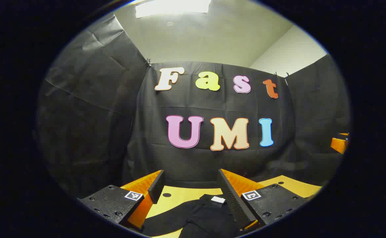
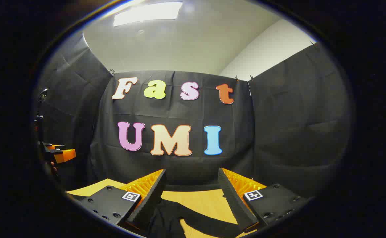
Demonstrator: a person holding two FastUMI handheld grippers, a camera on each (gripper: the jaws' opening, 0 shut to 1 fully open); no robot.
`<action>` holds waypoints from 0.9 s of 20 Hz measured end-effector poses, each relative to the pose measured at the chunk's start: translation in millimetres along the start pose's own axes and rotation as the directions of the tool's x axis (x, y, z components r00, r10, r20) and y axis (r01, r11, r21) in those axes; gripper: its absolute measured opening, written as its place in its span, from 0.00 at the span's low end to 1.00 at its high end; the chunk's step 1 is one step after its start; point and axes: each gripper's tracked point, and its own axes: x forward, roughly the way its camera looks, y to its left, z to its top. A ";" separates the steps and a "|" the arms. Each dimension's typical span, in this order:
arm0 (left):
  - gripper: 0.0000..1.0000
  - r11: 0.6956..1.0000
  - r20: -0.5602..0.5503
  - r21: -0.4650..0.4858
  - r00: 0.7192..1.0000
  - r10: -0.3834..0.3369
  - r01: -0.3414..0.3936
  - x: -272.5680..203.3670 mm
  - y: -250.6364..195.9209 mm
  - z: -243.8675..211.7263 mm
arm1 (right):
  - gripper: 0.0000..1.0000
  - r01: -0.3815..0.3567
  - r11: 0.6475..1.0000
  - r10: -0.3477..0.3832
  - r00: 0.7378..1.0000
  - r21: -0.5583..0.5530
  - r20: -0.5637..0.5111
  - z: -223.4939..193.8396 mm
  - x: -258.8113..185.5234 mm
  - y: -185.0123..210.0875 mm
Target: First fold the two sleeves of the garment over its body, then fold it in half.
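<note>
The left gripper (image 1: 190, 191) is hanging above the table (image 1: 295, 186), its two fingers spread wide and grasping nothing. Each finger's mount is carrying one square black-and-white marker, two in all; no writing is readable on them. Between and below the fingers one dark garment (image 1: 206, 215) is lying flat on the table, a single small white tag (image 1: 218, 199) showing at its collar, too small to read. Right of the garment, at the edge of the left gripper view, the other gripper is showing.

In the right gripper view, the right gripper (image 2: 193, 195) is hovering over the table too, fingers released and apart, with one sleeve (image 2: 209, 223) lying stretched across the wood beneath them.
</note>
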 end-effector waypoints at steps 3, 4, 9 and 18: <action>0.92 1.000 -0.010 -0.001 1.000 0.000 0.000 2.7 -0.3 -6.2 | 0.98 0.004 0.999 -0.003 1.000 0.038 -0.027 -7.2 0.6 -1.8; 0.92 1.000 -0.016 0.004 1.000 0.005 -0.005 3.1 1.6 -8.5 | 0.98 0.008 0.999 -0.007 1.000 0.041 -0.026 -7.0 0.7 -4.1; 0.92 1.000 -0.065 0.000 0.997 0.031 -0.031 4.2 5.4 -24.8 | 0.98 0.008 0.999 -0.006 0.999 0.039 -0.048 -17.0 5.2 -7.8; 0.92 0.997 -0.115 -0.014 0.990 0.076 -0.078 4.5 17.9 -40.0 | 0.97 0.074 0.995 -0.075 0.997 0.068 0.021 -4.8 5.1 -33.7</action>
